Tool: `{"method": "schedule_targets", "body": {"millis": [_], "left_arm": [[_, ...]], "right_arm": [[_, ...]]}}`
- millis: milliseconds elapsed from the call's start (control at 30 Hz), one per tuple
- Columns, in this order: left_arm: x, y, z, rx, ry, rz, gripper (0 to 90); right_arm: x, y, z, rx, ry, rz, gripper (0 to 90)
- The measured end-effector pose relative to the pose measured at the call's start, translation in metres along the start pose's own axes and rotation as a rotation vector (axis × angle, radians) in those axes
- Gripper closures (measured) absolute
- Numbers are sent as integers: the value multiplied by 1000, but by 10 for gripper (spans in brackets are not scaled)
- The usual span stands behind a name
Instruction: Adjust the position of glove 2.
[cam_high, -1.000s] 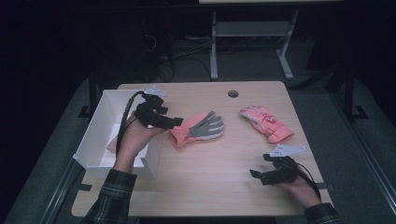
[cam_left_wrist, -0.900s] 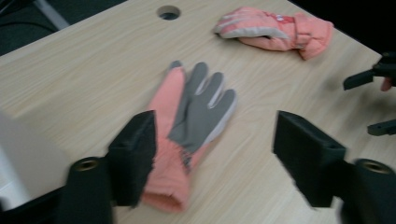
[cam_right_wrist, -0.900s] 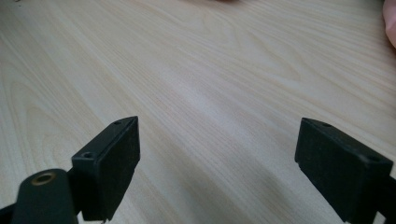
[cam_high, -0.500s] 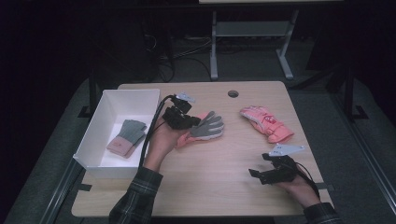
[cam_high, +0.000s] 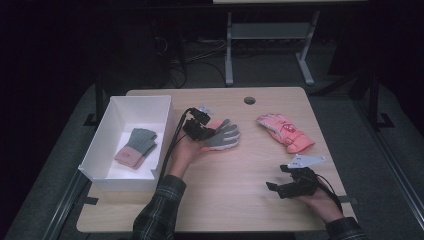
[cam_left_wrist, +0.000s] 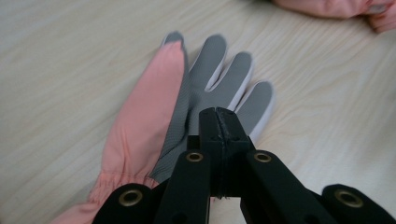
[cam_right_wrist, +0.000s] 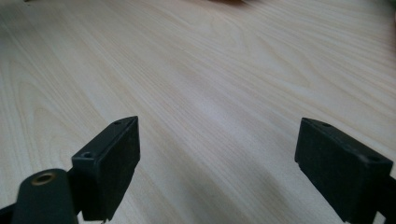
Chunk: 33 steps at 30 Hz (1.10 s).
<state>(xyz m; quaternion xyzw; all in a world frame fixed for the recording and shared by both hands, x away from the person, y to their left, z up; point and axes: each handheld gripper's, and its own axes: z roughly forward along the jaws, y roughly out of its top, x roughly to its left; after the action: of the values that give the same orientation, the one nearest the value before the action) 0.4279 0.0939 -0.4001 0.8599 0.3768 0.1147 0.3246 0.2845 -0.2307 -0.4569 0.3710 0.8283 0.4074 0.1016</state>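
Left gripper (cam_left_wrist: 218, 116) – shut – over pink-grey glove (cam_left_wrist: 187, 107)

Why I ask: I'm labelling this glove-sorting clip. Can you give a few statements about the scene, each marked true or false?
1. The left claw is shut, its tips over the grey-palmed glove. True.
2. The right claw grips the pink glove. False: it is open over the bare table, and that glove lies apart from it.
3. A knit glove lies inside the white box. True.
4. The white box stands at the table's right side. False: it stands at the left in the high view.
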Motion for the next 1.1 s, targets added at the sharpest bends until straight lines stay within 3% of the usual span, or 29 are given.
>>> {"method": "schedule_targets", "body": {"millis": [67,233,367,533,667,700,1000,1100], "left_arm": [[4,-4,12,10,23,1,899],[9,-8,24,2,43,10,899],[13,-12,34,25,12,-23,899],[11,-16,40,54,-9,-17,900],[6,-19,38,67,-37,0,900],[3,-20,36,69,-62,3,900],[-12,-25,31,75,-111,6,900],[-25,-27,29,87,-143,38,900]], "right_arm": [[-1,0,-1,-3,1,5,138],[-2,0,-1,0,-1,2,138],[-2,0,-1,-3,2,-2,139],[-2,-1,-2,0,2,5,139],[-2,-1,-3,-2,-1,10,139],[-1,-1,-3,-3,-3,9,139],[-1,-1,-1,2,0,-2,138],[-1,-1,-2,0,-1,2,139]]}}
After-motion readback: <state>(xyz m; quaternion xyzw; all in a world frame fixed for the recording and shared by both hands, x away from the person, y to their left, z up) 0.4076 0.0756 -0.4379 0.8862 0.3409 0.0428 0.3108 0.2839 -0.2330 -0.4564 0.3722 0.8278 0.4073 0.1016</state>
